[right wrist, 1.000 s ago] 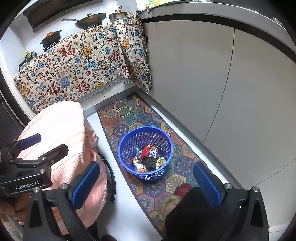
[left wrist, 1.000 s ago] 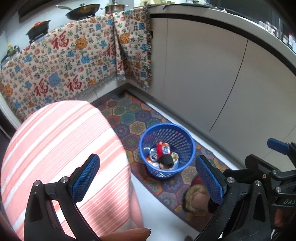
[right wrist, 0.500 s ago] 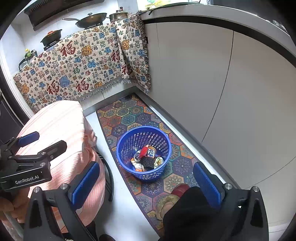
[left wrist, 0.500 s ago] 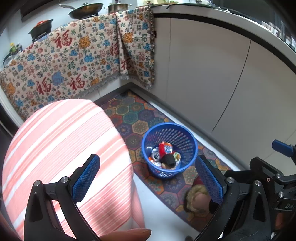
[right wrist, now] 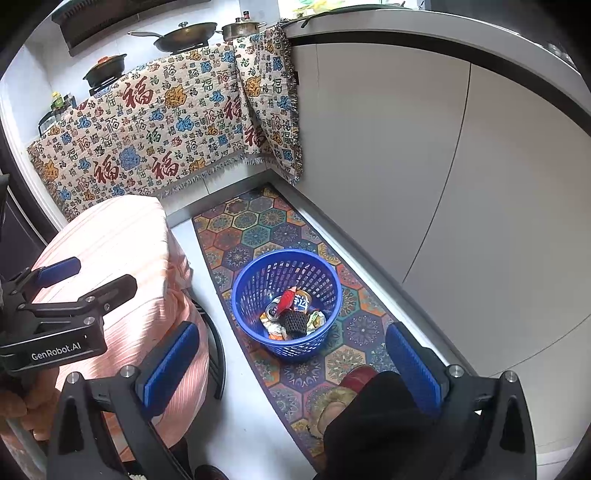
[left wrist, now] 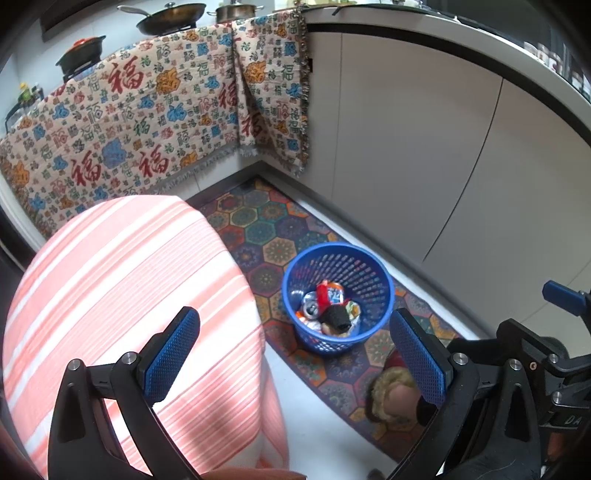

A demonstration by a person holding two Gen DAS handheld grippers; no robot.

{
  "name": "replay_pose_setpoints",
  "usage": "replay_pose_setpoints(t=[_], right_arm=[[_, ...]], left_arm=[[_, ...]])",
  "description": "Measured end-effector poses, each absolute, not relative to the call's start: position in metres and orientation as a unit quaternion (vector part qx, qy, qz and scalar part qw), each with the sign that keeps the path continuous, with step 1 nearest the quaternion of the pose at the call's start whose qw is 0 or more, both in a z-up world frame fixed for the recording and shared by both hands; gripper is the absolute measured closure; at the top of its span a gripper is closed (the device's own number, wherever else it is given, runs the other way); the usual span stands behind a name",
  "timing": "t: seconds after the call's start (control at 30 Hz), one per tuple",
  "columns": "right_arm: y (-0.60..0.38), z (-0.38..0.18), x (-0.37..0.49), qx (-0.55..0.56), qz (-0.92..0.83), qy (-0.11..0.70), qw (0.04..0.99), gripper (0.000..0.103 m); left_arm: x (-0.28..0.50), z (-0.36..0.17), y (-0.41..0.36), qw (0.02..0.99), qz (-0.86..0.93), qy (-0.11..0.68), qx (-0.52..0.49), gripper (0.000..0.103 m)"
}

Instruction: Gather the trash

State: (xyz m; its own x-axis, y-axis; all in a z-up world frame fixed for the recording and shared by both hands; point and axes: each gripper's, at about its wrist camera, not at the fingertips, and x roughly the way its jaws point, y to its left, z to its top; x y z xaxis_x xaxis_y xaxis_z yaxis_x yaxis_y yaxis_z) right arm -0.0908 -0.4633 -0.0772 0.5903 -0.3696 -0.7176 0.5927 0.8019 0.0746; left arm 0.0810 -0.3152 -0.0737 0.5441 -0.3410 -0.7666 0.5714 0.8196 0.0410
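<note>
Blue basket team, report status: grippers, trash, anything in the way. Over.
Left gripper open, empty. Right gripper open, empty. Blue basket on patterned rug, holding cans and wrappers. Striped table beside it; path clear.

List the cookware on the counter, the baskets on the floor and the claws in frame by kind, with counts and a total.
Pots and pans on the counter: 3, a frying pan, a steel pot, a dark pot
Blue basket holding trash: 1
Claws, both open and empty: 2, the left claw, the right claw
Total: 6
</note>
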Motion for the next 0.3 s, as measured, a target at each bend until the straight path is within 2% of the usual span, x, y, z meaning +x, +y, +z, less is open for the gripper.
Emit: replay_pose_setpoints(t=[0.3], right_arm=[[-0.4669, -0.0785, -0.0919, 0.157, -0.278, 0.361, 0.876, 0.000]], left_arm=[[0.0784, -0.0719, -0.3139, 0.872, -0.267, 0.384, 0.144, 0.002]])
